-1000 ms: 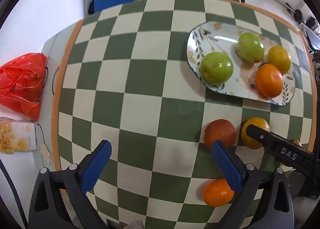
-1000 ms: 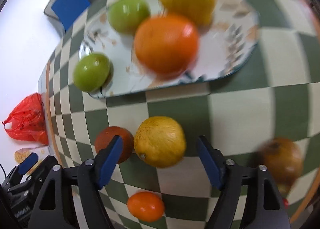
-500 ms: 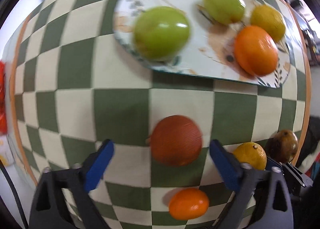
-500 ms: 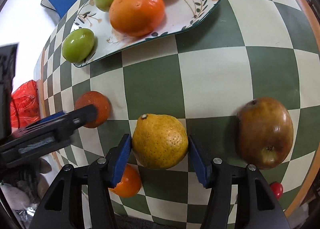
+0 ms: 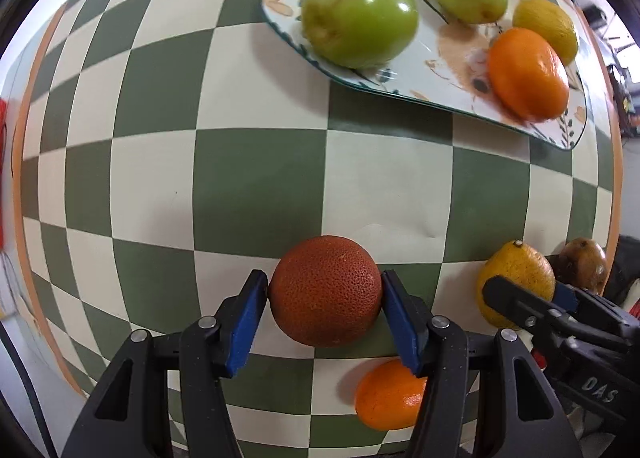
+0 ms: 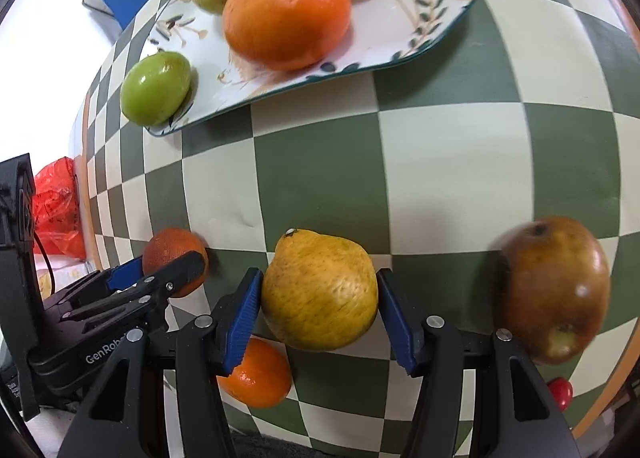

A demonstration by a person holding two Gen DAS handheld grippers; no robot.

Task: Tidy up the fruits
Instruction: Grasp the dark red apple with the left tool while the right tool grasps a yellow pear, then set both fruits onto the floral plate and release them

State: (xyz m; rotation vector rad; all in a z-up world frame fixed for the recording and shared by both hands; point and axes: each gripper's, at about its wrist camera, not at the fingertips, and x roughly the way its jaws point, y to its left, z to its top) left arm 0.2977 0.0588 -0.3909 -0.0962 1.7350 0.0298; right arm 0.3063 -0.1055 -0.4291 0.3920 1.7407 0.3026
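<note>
Your two wrist cameras sit low over the checkered table (image 5: 256, 186), facing far toward the shared plate (image 6: 420, 30).

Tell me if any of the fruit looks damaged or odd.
The brown fruit at the table's right edge looks off: dull and mottled dark, with a pale patch low down, as if overripe. It is blurred, so bruising cannot be confirmed. The other fruit looks sound.
</note>
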